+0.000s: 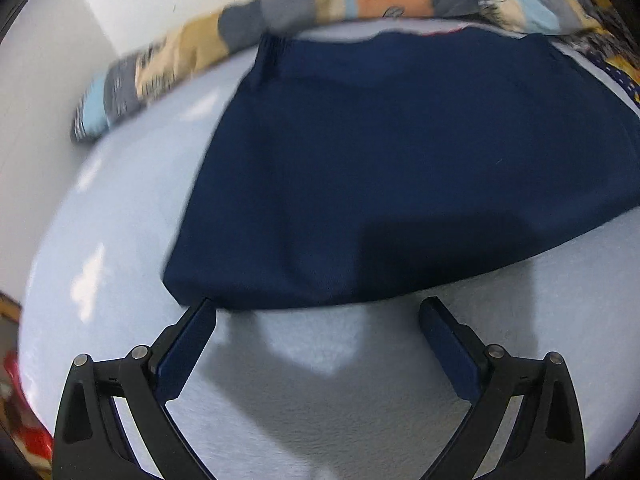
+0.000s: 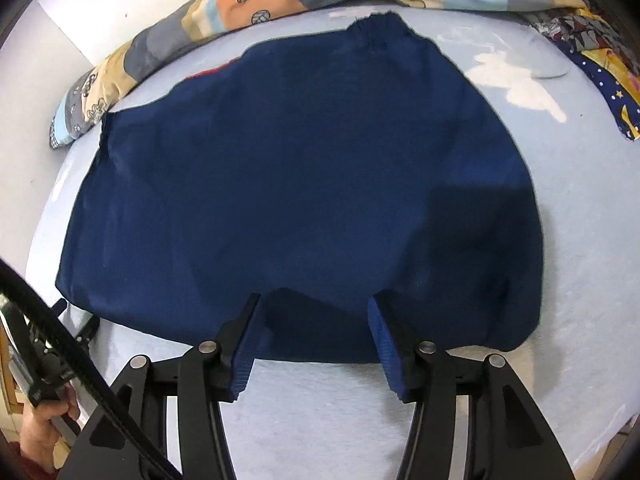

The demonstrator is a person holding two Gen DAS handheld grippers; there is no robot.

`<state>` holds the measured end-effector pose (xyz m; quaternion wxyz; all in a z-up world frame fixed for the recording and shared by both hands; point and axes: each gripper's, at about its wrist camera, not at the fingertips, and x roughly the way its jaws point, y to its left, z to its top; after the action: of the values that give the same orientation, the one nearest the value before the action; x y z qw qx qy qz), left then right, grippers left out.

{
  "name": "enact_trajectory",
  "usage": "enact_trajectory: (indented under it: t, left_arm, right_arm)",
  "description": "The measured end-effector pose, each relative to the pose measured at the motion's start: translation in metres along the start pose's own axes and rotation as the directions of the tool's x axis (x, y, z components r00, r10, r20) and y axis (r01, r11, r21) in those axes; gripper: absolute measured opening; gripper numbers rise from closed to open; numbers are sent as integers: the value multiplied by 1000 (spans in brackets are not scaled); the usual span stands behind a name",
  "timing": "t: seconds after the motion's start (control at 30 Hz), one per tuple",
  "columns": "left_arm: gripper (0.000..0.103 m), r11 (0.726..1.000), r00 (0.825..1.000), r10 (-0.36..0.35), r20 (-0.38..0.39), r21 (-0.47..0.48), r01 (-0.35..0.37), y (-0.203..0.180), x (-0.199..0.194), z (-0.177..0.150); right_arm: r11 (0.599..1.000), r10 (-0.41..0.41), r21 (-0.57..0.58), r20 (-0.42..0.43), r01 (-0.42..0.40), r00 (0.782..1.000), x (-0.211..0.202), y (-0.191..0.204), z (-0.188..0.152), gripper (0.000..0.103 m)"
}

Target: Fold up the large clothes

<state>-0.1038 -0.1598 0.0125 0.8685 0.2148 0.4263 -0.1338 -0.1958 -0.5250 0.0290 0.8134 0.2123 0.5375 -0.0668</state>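
A navy blue garment point(image 1: 380, 168) lies flat on a light blue bed sheet point(image 1: 120, 280), with a ribbed cuff at its far left corner. It also shows in the right wrist view point(image 2: 300, 180), with a ribbed edge at the far end. My left gripper point(image 1: 318, 304) is open and empty, just in front of the garment's near edge. My right gripper point(image 2: 314, 300) is open and empty, its fingertips point(image 2: 376, 312) over the garment's near edge. The left gripper and the hand holding it show at the lower left of the right wrist view point(image 2: 48, 392).
A patchwork quilt point(image 1: 280, 12) is bunched along the far side of the bed, against a white wall; it also shows in the right wrist view point(image 2: 240, 0). A dark star-patterned cloth point(image 2: 612, 88) lies at the far right. Something red point(image 1: 24, 420) sits beyond the bed's left edge.
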Motion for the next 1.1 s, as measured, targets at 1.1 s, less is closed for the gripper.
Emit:
enact_trajectory:
  t: [1.1]
  left_arm:
    - [102, 979, 997, -74, -13, -194, 70, 22, 9, 13]
  right_arm:
    - [987, -28, 159, 4, 27, 1000, -7, -51, 11, 65]
